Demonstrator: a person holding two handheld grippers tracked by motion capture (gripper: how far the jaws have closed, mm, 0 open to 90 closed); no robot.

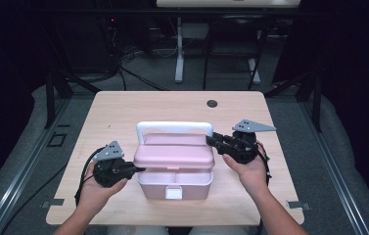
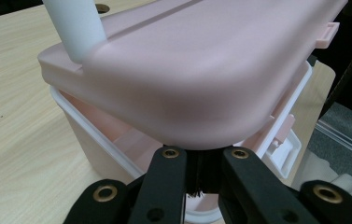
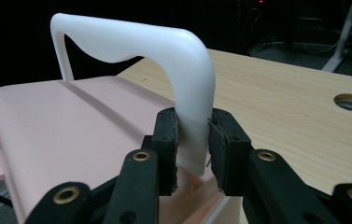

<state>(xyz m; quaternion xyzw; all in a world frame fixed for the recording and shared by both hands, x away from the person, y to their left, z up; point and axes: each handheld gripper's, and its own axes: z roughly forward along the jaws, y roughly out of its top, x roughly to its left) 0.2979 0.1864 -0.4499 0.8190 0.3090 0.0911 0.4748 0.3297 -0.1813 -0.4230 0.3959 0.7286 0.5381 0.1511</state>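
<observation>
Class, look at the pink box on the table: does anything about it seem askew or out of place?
Yes. The pink lid is not seated: it sits raised above the box, leaving a gap. The right tool clamps the white handle; the left tool grips the lid's edge.

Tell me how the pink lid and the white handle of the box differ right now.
The lid is pink, broad and flat, raised off the box; the handle is white, a narrow arch standing upright behind it. The left gripper meets the lid's edge, while the right gripper is clamped on the handle's upright. Both are smooth plastic parts of one box.
</observation>
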